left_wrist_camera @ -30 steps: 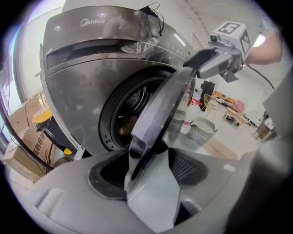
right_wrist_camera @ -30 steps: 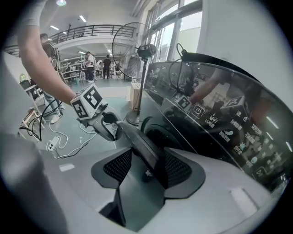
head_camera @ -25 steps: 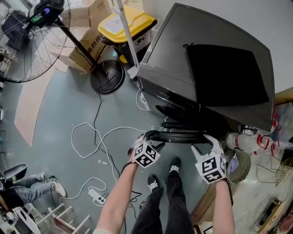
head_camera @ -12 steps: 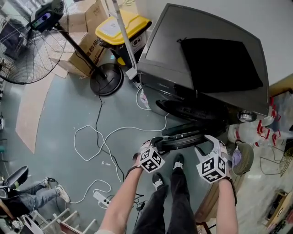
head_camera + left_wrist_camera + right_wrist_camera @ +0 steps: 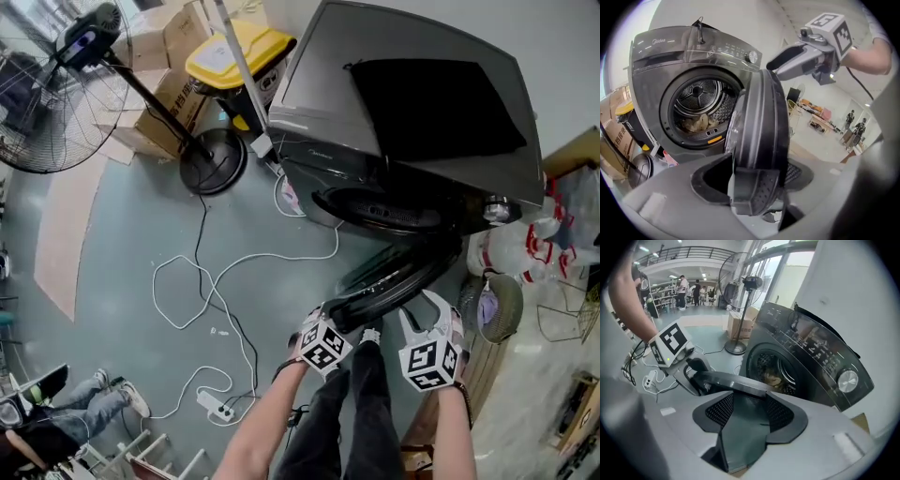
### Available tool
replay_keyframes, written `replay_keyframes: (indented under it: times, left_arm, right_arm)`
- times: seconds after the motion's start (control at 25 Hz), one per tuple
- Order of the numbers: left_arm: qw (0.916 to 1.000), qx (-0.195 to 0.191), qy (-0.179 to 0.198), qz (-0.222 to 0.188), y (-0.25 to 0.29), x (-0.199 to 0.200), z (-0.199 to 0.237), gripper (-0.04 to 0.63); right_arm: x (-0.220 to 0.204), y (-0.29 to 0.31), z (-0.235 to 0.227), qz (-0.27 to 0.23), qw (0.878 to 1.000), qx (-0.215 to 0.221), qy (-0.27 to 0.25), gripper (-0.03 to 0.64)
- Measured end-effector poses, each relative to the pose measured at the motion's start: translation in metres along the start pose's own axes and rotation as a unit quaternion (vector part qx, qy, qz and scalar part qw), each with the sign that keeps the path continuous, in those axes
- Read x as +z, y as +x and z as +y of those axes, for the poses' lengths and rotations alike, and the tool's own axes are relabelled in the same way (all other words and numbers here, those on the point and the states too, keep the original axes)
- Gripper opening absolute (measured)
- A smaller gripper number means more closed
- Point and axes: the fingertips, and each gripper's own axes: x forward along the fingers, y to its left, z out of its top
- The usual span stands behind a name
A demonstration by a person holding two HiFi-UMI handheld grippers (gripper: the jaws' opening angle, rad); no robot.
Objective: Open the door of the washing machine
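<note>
Dark round door [image 5: 394, 281] of the grey washing machine [image 5: 319, 94] stands half open and slants from its hinge toward us. Our left tongs [image 5: 330, 314] pinch its free end. Our right tongs [image 5: 422, 314] squeeze the rim close by.

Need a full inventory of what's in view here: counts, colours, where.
washing machine: 1, dark grey, centre
door: 1, black, swung open at front
laundry: 1 heap, pale, inside drum
cloth: 1, black, on machine top
pedestal fan: 1, black, left
bin: 1, yellow lid, beside fan base
cardboard boxes: several, brown, behind fan
cables: several, white and black, floor
power strip: 1, white, floor
bystander: 1, jeans, bottom left
left gripper: 1, grey, shut on door
right gripper: 1, grey, shut on door
</note>
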Motion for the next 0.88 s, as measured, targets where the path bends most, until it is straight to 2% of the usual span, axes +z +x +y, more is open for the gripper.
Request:
replay_keyframes:
  times: [0.08,0.24,0.32,0.4,0.48,0.56,0.64,0.88]
  left_arm:
    - [1.0000,0.000,0.008,0.001,0.001,0.000,-0.011,0.325]
    - [1.0000,0.001,0.009,0.005,0.002,-0.006,-0.034,0.325]
    - [0.9999,-0.007,0.009,0.006,0.004,-0.008,-0.046,0.325]
    - [0.9998,-0.014,0.009,0.008,0.005,-0.010,-0.055,0.325]
    - [0.9997,-0.018,0.009,0.015,0.005,-0.012,-0.064,0.325]
    - [0.9993,-0.027,0.010,0.023,0.009,-0.011,-0.075,0.325]
    - [0.9987,-0.039,0.010,0.031,0.013,-0.010,-0.088,0.325]
    - [0.9977,-0.054,-0.004,0.042,0.022,-0.008,-0.119,0.338]
  right_arm:
    - [-0.010,-0.005,0.004,-0.005,0.999,-0.005,0.040,0.190]
    - [-0.043,-0.007,0.033,0.033,0.993,0.022,0.109,0.138]
    - [-0.055,-0.012,0.036,0.037,0.991,0.008,0.131,0.137]
    - [-0.055,-0.020,0.029,0.015,0.984,-0.011,0.175,0.138]
    - [-0.051,-0.030,0.014,-0.022,0.969,-0.028,0.246,0.138]
    - [-0.052,-0.041,-0.004,-0.054,0.944,-0.046,0.322,0.138]
    - [-0.054,-0.050,-0.015,-0.075,0.923,-0.056,0.374,0.139]
    - [-0.060,-0.051,-0.019,-0.101,0.896,-0.057,0.429,0.190]
